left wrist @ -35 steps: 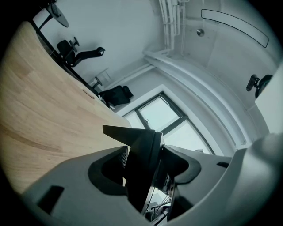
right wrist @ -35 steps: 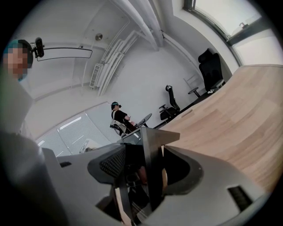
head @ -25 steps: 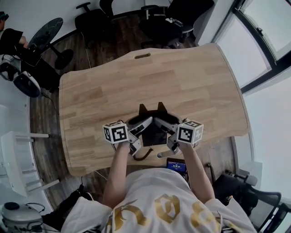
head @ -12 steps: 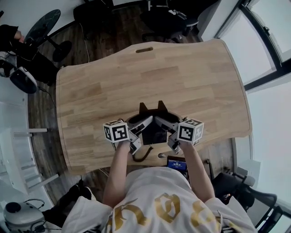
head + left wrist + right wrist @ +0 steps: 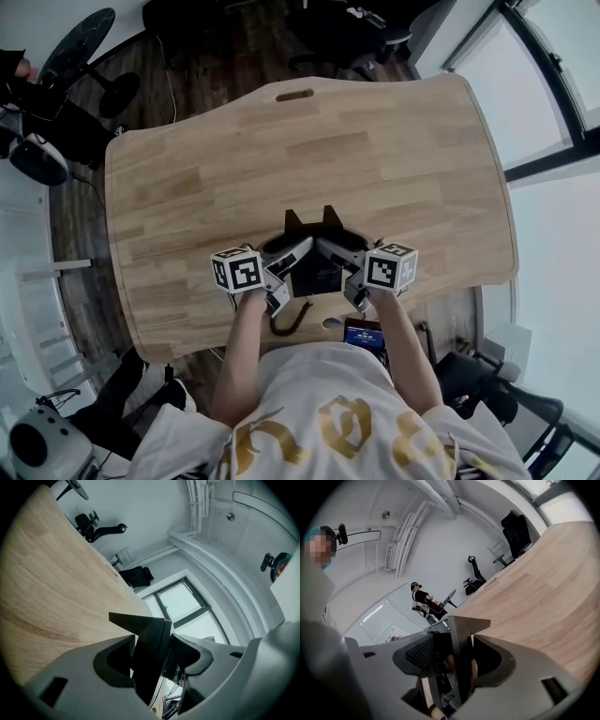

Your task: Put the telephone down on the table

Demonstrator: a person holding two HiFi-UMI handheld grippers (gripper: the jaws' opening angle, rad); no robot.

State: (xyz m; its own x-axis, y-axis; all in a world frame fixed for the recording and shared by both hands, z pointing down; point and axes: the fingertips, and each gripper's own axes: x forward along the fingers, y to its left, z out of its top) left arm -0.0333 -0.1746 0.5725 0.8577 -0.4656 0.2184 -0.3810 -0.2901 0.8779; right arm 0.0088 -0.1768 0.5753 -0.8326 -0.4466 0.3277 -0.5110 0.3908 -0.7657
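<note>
Person stands at the near edge of a wooden table (image 5: 375, 159) with a gripper in each hand, both on one black telephone (image 5: 316, 272). Left gripper (image 5: 292, 261) grips the telephone's left side and right gripper (image 5: 339, 258) its right side, jaws angled in toward each other, marker cubes outboard. Telephone sits between the two, over the table's near edge, right in front of the person's chest; two pointed black corners stick out on its far side. Can't tell from the head view whether its underside touches the wood. Left gripper view: jaws spread wide, a dark slab of the telephone wedged between them, both pads against it, table surface running off to the left. Right gripper view: jaws also wide, a grey-looking edge of the telephone between them, tight against the jaw on the table side; the textured pad on the other side is close in, exact contact there is dark and hard to read. Dark cord (image 5: 291, 319) loops down from below the left gripper. Small device with a blue screen (image 5: 364, 336) shows just under the right gripper. Oval slot (image 5: 293, 95) at the table's far edge. Office chairs (image 5: 328, 37) beyond the table, window (image 5: 553, 75) at right.
</note>
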